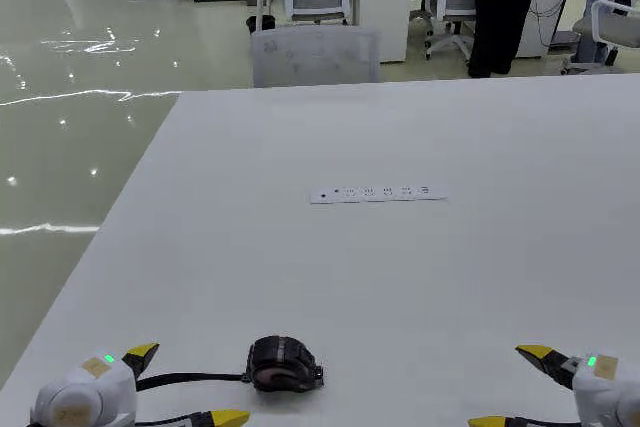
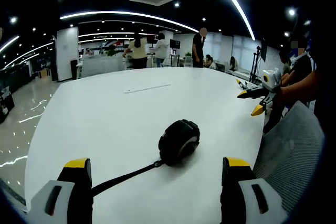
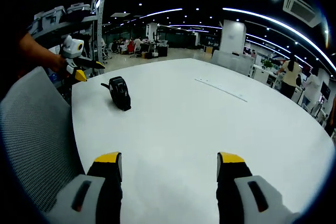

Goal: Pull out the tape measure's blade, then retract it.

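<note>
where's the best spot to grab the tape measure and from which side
Probably the black case of the tape measure, clamped across its two flat faces. It appears to stand on edge, so those faces are exposed. Come in with the left gripper, nearest and open, from the strap side.

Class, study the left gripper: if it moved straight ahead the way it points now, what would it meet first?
The left gripper would probably meet the strap first, lying between its open jaws on the table, then the tape measure just beyond. Its height above the table is unclear.
</note>
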`<state>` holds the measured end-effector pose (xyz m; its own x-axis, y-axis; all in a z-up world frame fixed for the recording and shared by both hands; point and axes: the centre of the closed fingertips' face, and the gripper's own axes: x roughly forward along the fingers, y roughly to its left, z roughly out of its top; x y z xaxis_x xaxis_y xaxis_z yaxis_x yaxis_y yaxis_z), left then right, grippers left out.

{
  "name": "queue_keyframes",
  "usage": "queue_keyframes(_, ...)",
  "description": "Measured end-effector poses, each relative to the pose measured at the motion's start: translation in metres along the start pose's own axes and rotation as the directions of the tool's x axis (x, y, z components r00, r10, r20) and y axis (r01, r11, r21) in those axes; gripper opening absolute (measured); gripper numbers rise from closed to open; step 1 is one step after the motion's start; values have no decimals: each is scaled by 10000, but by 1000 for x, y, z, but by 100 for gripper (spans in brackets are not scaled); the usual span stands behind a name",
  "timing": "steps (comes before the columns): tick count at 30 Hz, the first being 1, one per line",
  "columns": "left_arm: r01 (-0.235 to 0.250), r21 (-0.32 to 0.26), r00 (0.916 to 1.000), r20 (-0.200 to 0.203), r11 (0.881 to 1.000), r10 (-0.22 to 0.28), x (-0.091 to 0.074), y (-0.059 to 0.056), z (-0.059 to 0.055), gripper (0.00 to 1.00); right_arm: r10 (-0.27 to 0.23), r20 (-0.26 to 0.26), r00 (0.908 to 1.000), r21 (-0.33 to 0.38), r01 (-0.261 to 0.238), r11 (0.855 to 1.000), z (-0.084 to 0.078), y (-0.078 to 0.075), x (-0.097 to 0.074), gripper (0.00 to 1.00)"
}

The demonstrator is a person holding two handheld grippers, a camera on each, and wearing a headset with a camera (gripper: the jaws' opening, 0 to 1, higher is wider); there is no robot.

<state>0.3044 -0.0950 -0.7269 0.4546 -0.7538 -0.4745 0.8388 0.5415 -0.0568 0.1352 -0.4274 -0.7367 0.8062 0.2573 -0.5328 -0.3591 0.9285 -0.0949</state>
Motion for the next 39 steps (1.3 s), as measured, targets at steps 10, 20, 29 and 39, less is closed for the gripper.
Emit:
queue_keyframes(10, -54, -249, 9994, 351, 9997, 63, -26, 16, -1, 100, -414, 270, 9988, 685, 394, 9969, -10, -10, -37, 89)
queue_keyframes(20, -34, -244, 9998, 187, 9997, 38, -38, 13, -12, 100, -1358, 767, 9878, 2011, 1181, 9724, -37, -19, -73, 100)
queue_keyframes(29, -201, -206, 9989, 419, 9996, 209, -44, 17, -7, 100, -1196, 435, 9919, 1122, 1141, 9871, -25, -15, -75, 100)
queue_keyframes(39, -124, -425, 9978, 641, 9990, 151, -44, 10, 4, 100, -996, 453, 9940, 1087, 942, 9896, -23, -19, -72, 100)
